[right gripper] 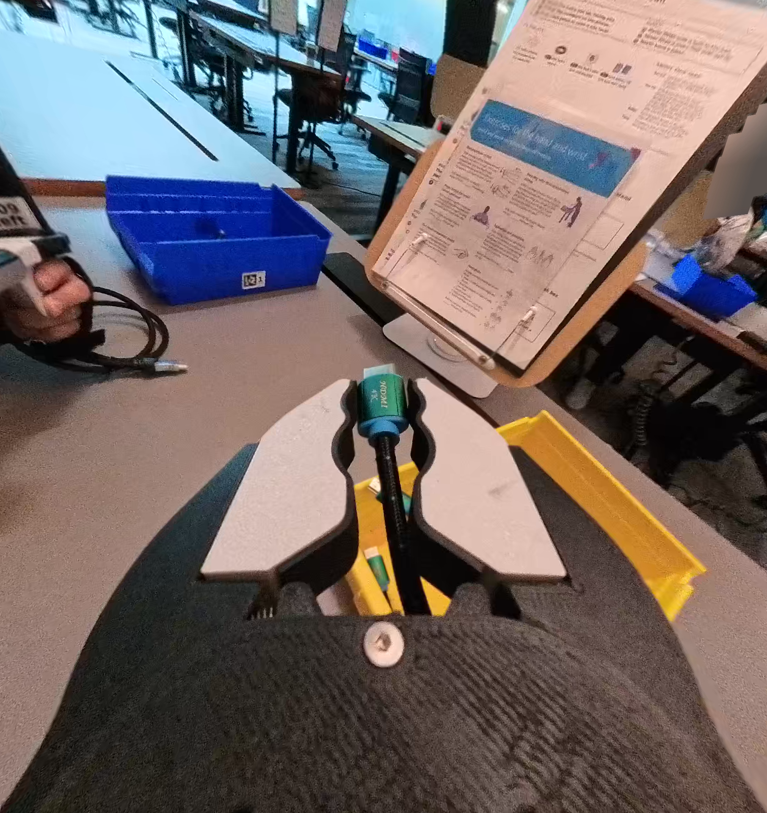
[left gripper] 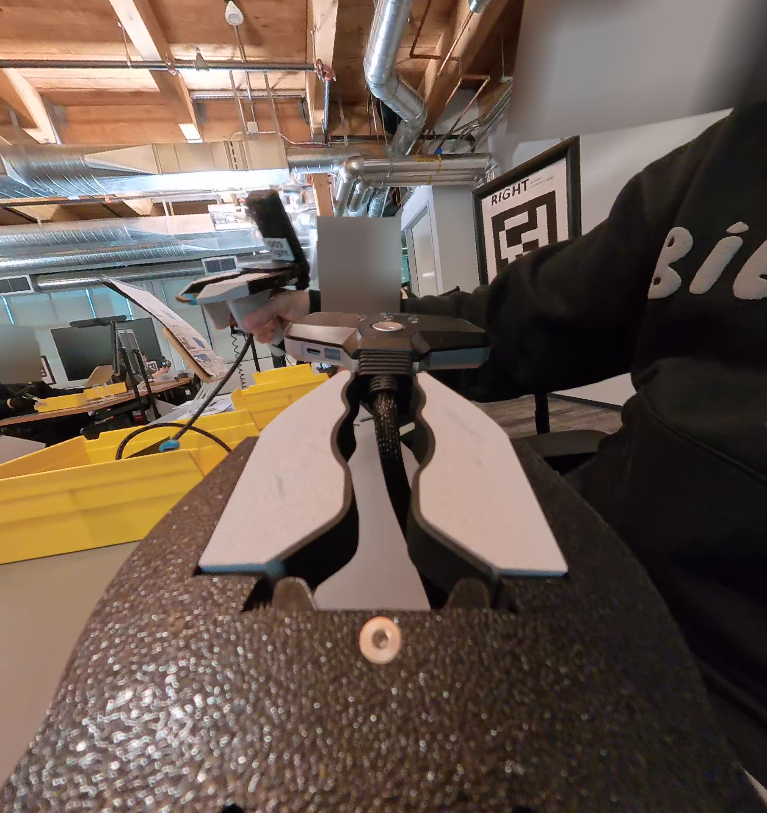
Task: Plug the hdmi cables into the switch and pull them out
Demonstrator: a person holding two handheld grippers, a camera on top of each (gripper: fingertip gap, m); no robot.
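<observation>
Your left gripper (left gripper: 384,378) was clenched on the ribbed strain relief of the switch's (left gripper: 386,341) own braided black cable (left gripper: 388,440), so the switch hung in the air at the fingertips, level, with its round silver button facing up. An empty port showed on the switch's left face, and nothing was plugged into it there. Your right gripper (right gripper: 381,396) gripped a green HDMI plug (right gripper: 381,407) between its fingertips, the metal end poking forward past them and the black braided lead running back between the fingers. That plug was held above the grey table (right gripper: 241,396), well apart from the switch, which did not appear in the right wrist view. Beneath the right gripper sat a yellow bin (right gripper: 593,497), with two more green plug ends lying inside it, seen through the gap between the fingers. A blue bin (right gripper: 214,246) stood farther back on the table, and a coiled black cable (right gripper: 131,334) lay near your left hand (right gripper: 52,303). A document stand (right gripper: 527,228) holding printed sheets leaned to the right of the blue bin.
</observation>
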